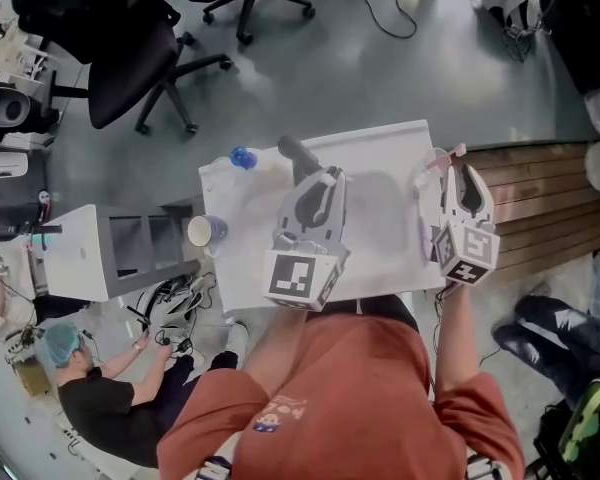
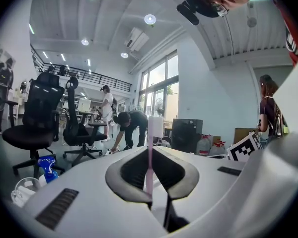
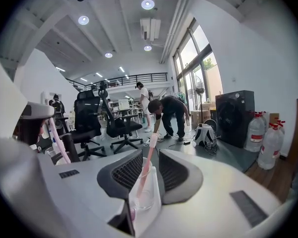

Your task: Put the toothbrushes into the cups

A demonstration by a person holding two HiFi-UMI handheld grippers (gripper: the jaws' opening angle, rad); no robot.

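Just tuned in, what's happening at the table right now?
A person works at the white table with two handheld tools. The left tool is shut on a pink toothbrush. The right tool stands open around a clear cup that already holds a second toothbrush.

I see bright, even light from round ceiling lights (image 3: 147,4) and tall windows (image 3: 201,66), so the left gripper (image 1: 323,180) throws only a soft shadow on the table (image 1: 380,148). Both gripper views bend strongly and turn black at their edges.
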